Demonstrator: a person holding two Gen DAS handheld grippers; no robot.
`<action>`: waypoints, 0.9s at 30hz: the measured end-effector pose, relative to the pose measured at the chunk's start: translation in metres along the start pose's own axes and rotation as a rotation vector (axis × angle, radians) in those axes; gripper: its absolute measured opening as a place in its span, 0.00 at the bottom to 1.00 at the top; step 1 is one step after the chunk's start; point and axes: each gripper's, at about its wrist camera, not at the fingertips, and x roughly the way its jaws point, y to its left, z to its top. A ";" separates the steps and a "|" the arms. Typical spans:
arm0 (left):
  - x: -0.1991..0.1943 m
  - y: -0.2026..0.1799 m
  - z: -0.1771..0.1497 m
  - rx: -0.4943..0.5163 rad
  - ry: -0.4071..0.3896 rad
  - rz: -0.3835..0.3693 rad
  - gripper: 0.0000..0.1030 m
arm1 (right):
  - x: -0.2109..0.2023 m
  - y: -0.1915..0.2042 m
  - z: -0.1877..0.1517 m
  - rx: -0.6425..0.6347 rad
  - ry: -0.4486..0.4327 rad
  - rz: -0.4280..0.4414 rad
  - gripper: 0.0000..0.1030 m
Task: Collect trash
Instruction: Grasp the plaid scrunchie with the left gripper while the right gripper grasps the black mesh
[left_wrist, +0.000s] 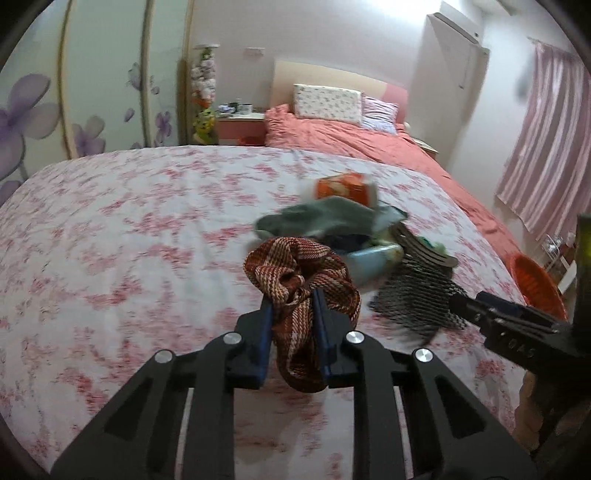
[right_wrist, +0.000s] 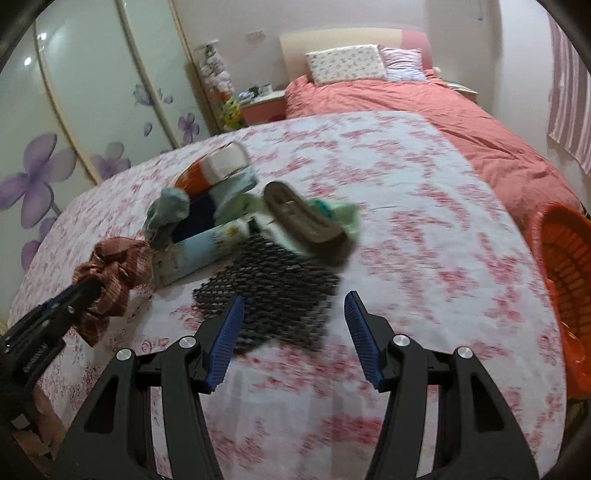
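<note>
The left gripper (left_wrist: 293, 295) is closed on a red-brown woven cloth (left_wrist: 303, 280). The blue pads (left_wrist: 266, 332) press the cloth from both sides, and the cloth bunches up above the fingertips and hangs down below them. It is lifted a little over the flowered bed cover (left_wrist: 129, 240), in the middle part of the bed.

The right gripper (right_wrist: 293, 306) stands about half open and nothing is between its pads (right_wrist: 229, 332). It hovers just over the near edge of a black mesh net (right_wrist: 273, 295), which lies flat on the bed cover (right_wrist: 424, 258); I cannot tell if it touches the net.

Behind the net lies the rest of the pile. There is a light blue box (right_wrist: 199, 247) with dark cloth inside, a grey-green cloth (right_wrist: 168, 206) on its left end, an orange and white carton (right_wrist: 214, 168) behind it, and a brown slipper (right_wrist: 306, 221) resting on a green piece at the right. These things touch each other.

An orange basket (right_wrist: 565, 258) stands off the right edge of the bed, well apart from the pile. At the far end, a pink quilt (right_wrist: 424, 107) and two pillows lie at the headboard.
</note>
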 end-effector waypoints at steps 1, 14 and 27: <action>-0.001 0.005 0.000 -0.010 0.001 0.003 0.20 | 0.003 0.006 0.001 -0.012 0.004 -0.002 0.56; -0.002 0.025 -0.003 -0.058 0.007 -0.005 0.20 | 0.039 0.034 0.013 -0.097 0.068 -0.089 0.64; -0.004 0.014 0.000 -0.053 0.003 -0.025 0.21 | 0.013 0.003 0.000 -0.048 0.010 -0.080 0.11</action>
